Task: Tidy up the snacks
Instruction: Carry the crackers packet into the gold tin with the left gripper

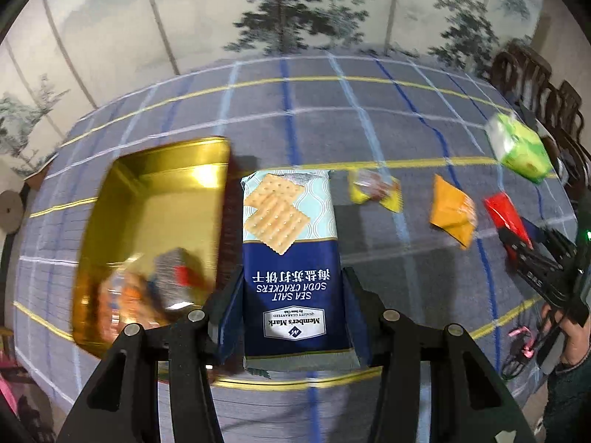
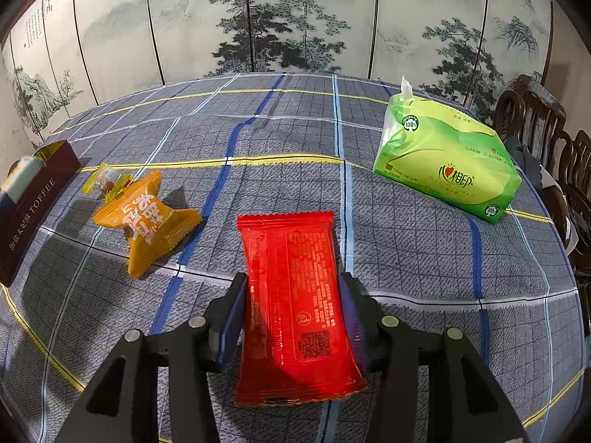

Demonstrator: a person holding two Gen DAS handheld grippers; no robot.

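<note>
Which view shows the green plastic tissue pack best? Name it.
The right wrist view: the green plastic tissue pack sits large and sharp on the checked tablecloth, its print visible. The left wrist view shows it small and blurred near the edge.

Shiny gold metal tin [image 1: 155,170]; woven cloth tablecloth [image 2: 295,140].

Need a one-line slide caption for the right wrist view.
Right gripper clamps a red snack packet over the plaid tablecloth; orange packet at left, green tissue pack at right.
</note>
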